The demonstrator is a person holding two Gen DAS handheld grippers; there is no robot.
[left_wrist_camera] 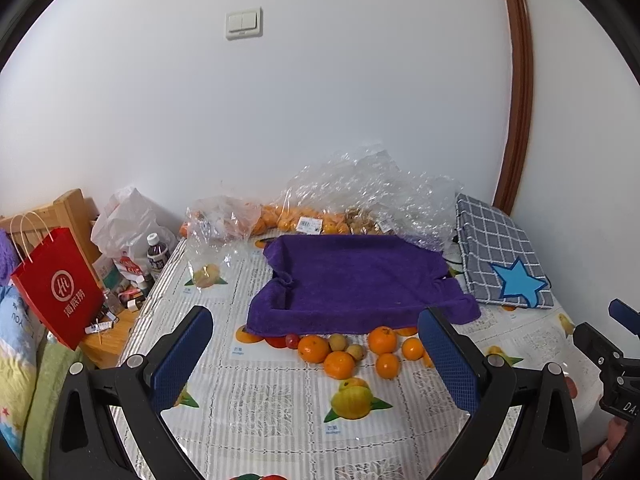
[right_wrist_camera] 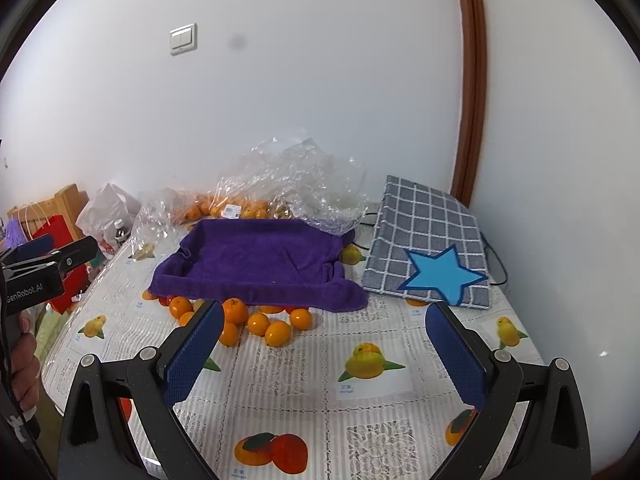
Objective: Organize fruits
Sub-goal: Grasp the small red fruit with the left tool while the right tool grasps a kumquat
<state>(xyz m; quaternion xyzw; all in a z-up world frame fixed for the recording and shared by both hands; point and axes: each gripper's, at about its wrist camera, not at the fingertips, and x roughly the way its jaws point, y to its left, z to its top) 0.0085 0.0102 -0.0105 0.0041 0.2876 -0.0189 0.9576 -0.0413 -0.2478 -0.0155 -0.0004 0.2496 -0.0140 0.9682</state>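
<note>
Several loose oranges lie on the patterned tablecloth just in front of a tray lined with a purple towel, with two small brownish fruits and a red one among them. The oranges and the purple towel tray also show in the right wrist view. My left gripper is open and empty, hovering above the table short of the fruit. My right gripper is open and empty, to the right of the pile.
Clear plastic bags with more oranges lie behind the tray by the wall. A grey checked cloth box with a blue star stands at right. A red paper bag, a bottle and clutter sit off the table's left edge.
</note>
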